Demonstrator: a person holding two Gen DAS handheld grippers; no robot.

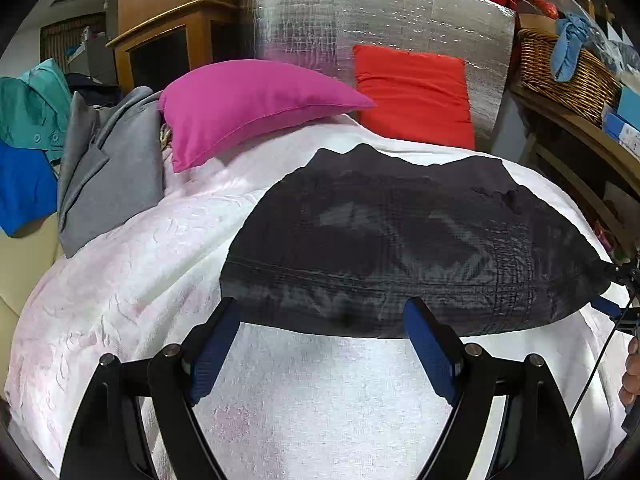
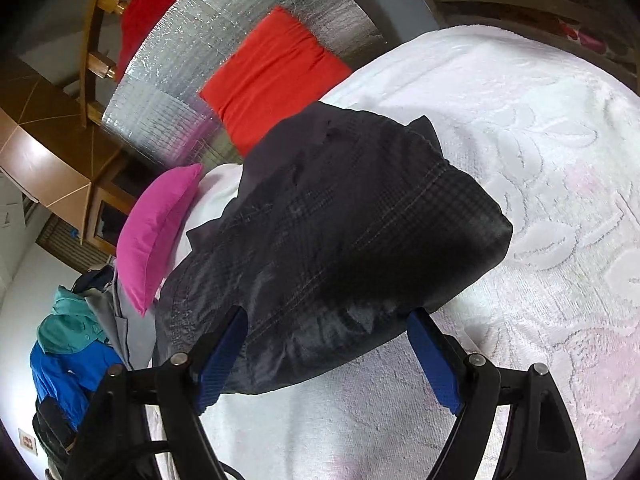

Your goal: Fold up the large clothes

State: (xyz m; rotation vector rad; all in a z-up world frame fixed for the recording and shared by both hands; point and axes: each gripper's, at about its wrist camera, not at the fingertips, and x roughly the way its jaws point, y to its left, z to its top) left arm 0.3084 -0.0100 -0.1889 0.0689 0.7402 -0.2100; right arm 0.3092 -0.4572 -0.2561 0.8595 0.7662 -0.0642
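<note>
Both grippers are released, jaws spread wide with nothing clamped. The left gripper (image 1: 322, 320) and right gripper (image 2: 328, 330) sit at the near edge of the dark garment (image 1: 400, 240), folded on the white bedspread (image 1: 140, 260). Farther off lie a pink pillow (image 1: 248, 108) and red cushion (image 1: 412, 92).

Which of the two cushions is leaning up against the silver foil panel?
The red cushion. It stands propped against the silver foil panel, while the pink cushion lies on the white bedspread, beside the grey garment.
</note>
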